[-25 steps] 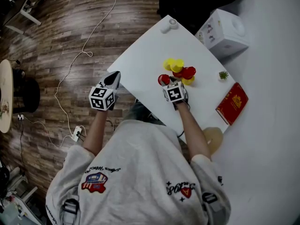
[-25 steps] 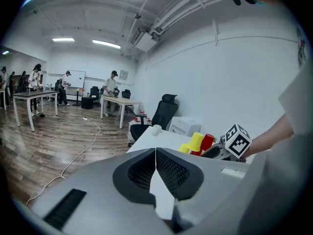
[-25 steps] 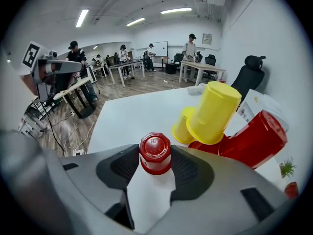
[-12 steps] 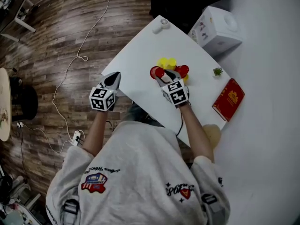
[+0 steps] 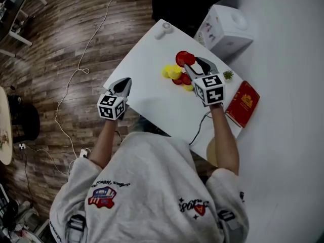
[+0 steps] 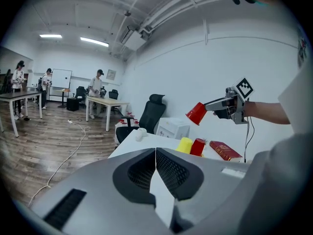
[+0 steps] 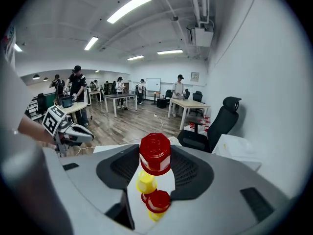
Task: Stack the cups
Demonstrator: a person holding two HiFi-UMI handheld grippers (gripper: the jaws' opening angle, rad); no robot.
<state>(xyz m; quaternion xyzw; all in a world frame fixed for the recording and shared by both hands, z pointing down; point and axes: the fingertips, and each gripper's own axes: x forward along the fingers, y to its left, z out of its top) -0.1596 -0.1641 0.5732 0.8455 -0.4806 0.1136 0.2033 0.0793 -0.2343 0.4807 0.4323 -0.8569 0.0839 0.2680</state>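
**Hardly any print you can read**

On your sweatshirt, the right-chest print seems to spell "SPORTS". The script over the left-chest badge is too small to read. Any lettering on the red book and the white box is illegible.

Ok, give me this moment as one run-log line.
right gripper: shut on red cup, in air above cup cluster | left gripper: shut, empty, near table corner | stack: held cup not placed yet

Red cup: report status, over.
Right tool shut on red cup, held off the table. Left tool shut, empty. Below it, other cups clustered; nothing in between.
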